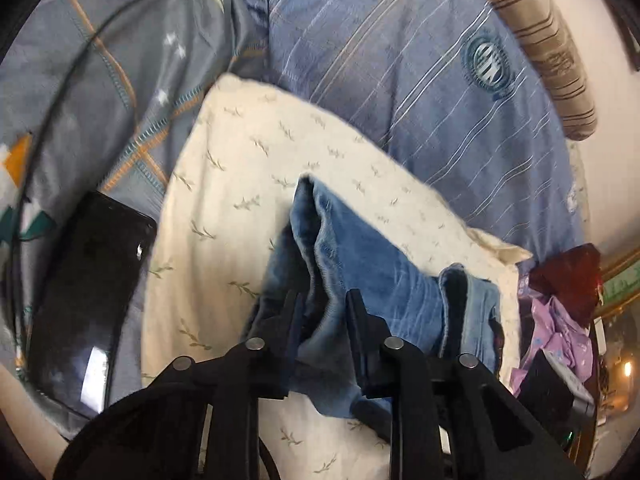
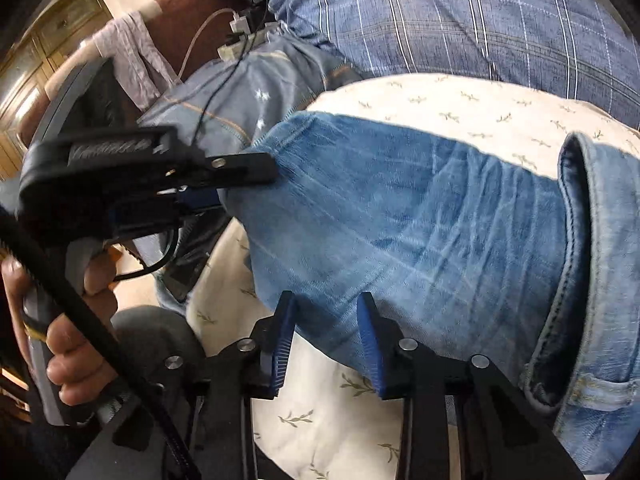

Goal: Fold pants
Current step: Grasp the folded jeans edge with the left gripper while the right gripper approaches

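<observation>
Crowding jeans [image 1: 372,280]: phone [image 1: 88,312], prob.

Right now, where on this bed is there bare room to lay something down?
The cream leaf-print cloth lies bare between the jeans and the black phone, and again beyond the jeans toward the blue striped pillow. It is crowded at the right edge, with purple clothes, and where both hand-held grippers meet the denim.

Faded blue denim pants [image 2: 400,216], matt, creased; cream woven cloth [image 1: 240,184], sprig-printed; glossy black slab [image 1: 88,296]; ribbed blue finger pads [image 2: 370,344].
</observation>
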The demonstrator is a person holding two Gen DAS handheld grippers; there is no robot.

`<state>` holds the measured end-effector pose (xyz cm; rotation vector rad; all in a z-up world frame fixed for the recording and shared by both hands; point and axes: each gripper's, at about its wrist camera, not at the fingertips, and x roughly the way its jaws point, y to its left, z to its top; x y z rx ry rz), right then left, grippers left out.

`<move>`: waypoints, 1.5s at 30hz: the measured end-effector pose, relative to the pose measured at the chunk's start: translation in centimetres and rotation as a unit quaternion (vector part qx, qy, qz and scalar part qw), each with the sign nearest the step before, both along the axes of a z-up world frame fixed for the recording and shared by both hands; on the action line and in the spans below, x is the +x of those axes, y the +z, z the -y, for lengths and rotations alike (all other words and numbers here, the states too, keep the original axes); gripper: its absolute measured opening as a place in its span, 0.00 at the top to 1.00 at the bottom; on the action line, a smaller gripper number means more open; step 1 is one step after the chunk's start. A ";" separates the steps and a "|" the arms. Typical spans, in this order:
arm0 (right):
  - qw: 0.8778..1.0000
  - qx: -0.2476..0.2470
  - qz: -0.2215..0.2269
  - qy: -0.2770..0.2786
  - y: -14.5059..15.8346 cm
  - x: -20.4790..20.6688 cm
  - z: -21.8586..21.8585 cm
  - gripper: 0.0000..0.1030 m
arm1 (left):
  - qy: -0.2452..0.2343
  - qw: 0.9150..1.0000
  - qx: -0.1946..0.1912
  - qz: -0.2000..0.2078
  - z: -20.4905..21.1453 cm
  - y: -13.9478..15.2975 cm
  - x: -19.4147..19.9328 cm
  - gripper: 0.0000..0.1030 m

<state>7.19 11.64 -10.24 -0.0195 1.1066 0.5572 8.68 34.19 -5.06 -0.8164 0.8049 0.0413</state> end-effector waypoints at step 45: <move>0.993 0.117 0.006 -0.030 6.7 3.3 6.1 0.31 | 0.016 0.967 0.247 0.061 9.0 3.3 -0.6 0.88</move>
